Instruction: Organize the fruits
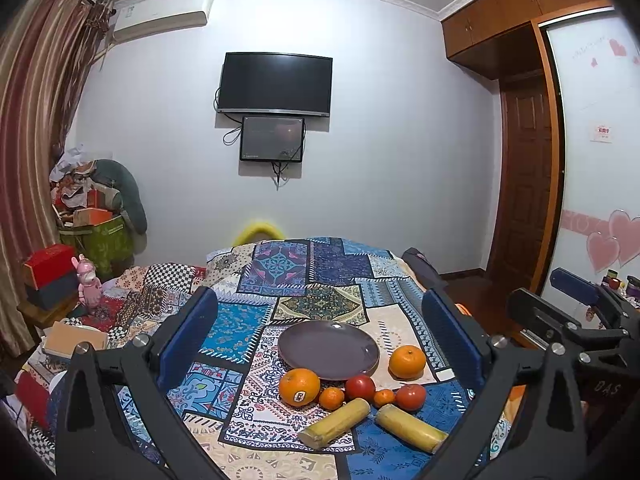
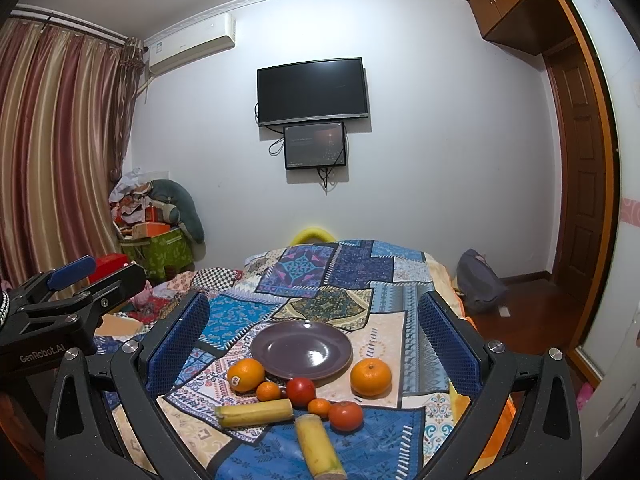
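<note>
— How far along am I with the fruit?

— Hardly started, I'd judge. The purple plate sits bare on the patchwork-covered tabletop, and every fruit lies on the cloth just beside it. My left hand-held gripper hangs above the spread with its jaws wide apart, holding nothing; my right hand-held gripper is the same, spread and empty.

— And the count?

— Two big oranges: the stickered orange at the plate's near-left rim and another orange to its right. Two small mandarins. Two red fruits, tomatoes or perhaps persimmons; the view is too soft to say. Two yellow stalk pieces nearest me. Eight pieces, one plate, all still to place.
</note>
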{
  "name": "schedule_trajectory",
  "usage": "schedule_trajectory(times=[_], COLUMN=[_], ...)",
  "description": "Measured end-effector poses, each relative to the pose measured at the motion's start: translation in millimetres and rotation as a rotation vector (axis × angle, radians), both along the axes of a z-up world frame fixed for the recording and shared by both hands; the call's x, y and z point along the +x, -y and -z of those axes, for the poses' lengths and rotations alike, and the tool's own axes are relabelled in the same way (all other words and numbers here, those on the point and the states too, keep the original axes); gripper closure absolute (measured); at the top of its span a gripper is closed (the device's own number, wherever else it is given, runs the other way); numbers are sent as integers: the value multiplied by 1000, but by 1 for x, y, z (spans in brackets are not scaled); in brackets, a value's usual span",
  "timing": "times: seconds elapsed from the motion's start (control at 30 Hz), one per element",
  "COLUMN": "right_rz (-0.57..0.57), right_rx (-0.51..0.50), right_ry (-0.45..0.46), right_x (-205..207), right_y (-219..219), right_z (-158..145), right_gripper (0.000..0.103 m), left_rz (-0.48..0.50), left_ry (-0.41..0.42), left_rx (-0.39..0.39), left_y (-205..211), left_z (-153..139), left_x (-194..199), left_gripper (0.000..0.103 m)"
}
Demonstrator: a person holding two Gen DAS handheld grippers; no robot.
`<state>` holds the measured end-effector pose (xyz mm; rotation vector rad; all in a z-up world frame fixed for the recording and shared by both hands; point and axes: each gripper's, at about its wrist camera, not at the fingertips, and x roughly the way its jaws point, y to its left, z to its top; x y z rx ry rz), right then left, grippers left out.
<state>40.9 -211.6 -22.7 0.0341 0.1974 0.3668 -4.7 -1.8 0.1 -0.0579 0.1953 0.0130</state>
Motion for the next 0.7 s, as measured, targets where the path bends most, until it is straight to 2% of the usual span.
schedule_trajectory(times=[0.43,0.7], right_rz=[-12,1], right_rx=[5,-9], right_ry=[-4,-38], right_x=[2,15], right_y=[0,0], right_z=[1,10], right_gripper=[0,0], left_rz=[-5,8], left_ry=[5,-13], left_rx=[12,26], left_y=[3,6], left_z=[3,9], left_x=[3,13], left_gripper=[0,2])
